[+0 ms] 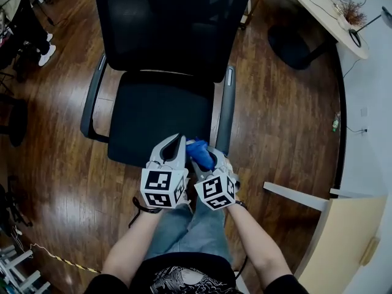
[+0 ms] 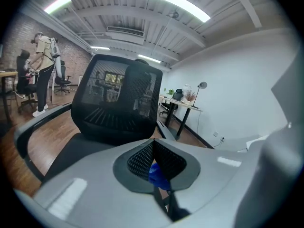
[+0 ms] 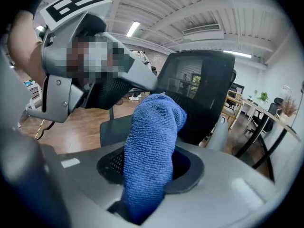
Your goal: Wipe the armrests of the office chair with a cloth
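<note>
Right gripper view: jaws clamp blue cloth; left gripper jaws closed, empty. Pre-wipe; next, cloth onto armrest ahead.

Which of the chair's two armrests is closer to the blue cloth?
The right-hand armrest: the blue cloth, clamped in the right tongs, is close to its front end; the left armrest lies across the seat.

Chair back is cut off at top; cloth end hidden, probably between the jaws
</note>
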A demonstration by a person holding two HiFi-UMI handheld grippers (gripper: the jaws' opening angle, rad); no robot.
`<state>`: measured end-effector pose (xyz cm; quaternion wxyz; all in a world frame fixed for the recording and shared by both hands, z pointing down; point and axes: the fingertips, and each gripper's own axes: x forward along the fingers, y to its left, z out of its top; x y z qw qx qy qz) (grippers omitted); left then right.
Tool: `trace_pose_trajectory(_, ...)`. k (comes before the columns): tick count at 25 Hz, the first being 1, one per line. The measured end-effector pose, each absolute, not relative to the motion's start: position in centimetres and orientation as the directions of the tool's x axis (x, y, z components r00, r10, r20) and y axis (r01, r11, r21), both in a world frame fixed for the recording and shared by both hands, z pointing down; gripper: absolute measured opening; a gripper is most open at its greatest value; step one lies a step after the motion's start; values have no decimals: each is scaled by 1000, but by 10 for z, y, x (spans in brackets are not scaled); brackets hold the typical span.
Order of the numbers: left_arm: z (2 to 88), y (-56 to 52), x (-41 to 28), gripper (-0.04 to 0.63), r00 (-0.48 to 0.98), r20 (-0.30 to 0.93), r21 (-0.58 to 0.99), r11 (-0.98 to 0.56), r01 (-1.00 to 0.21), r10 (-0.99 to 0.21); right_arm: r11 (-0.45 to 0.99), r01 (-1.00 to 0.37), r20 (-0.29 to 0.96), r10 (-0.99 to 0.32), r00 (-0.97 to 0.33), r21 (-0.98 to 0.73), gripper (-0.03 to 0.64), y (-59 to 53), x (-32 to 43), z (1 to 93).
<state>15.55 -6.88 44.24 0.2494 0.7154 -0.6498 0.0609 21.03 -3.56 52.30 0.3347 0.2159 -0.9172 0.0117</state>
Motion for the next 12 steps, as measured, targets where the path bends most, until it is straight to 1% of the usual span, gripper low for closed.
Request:
trace_pose_trajectory(5,443,-78,147,4,129,405,288,-8,-958,-905,912,-393,626,-374,-685,115,138,-54,197,521)
trace_pose_trajectory(12,442,-101,141,5,117,402,308,14,-951,-908,934,-329,641,-337,-689,138,138,-94,179,520)
